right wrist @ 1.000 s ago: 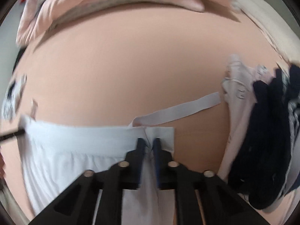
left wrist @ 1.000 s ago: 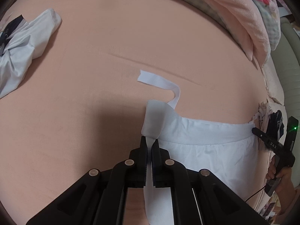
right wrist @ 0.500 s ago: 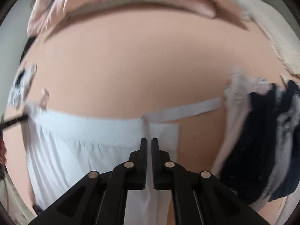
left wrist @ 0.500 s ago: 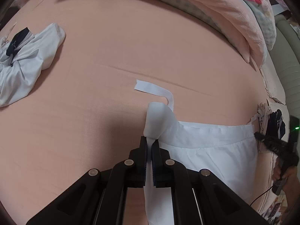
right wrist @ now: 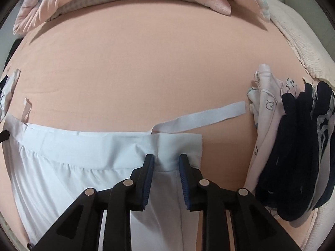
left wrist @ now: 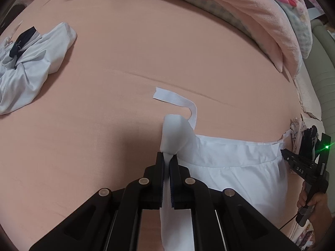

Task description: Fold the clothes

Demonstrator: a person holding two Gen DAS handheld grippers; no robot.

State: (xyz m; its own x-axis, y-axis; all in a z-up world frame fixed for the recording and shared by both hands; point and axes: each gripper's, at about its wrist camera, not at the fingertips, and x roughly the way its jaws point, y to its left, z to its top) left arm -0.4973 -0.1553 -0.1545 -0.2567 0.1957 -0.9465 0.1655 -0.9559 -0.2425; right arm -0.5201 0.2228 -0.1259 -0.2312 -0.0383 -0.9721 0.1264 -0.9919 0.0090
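While left tool (left wrist: 167, 156) pinches, white garment (right wrist: 83, 146) waistband runs L-R

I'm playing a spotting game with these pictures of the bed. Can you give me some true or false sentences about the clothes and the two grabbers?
1. The left gripper has its fingers pinched shut on the white cloth garment. True.
2. The right gripper is squeezing the garment tightly. False: its fingers have just been opening and stand apart, with the cloth loose between them.
3. The garment lies on a green sheet. False: the smooth bedsheet is peach pink.
4. A white fabric strap stretches from the garment toward the pile of dark navy and pale printed clothes. True.
5. A crumpled white shirt with a dark collar lies apart from the garment. True.
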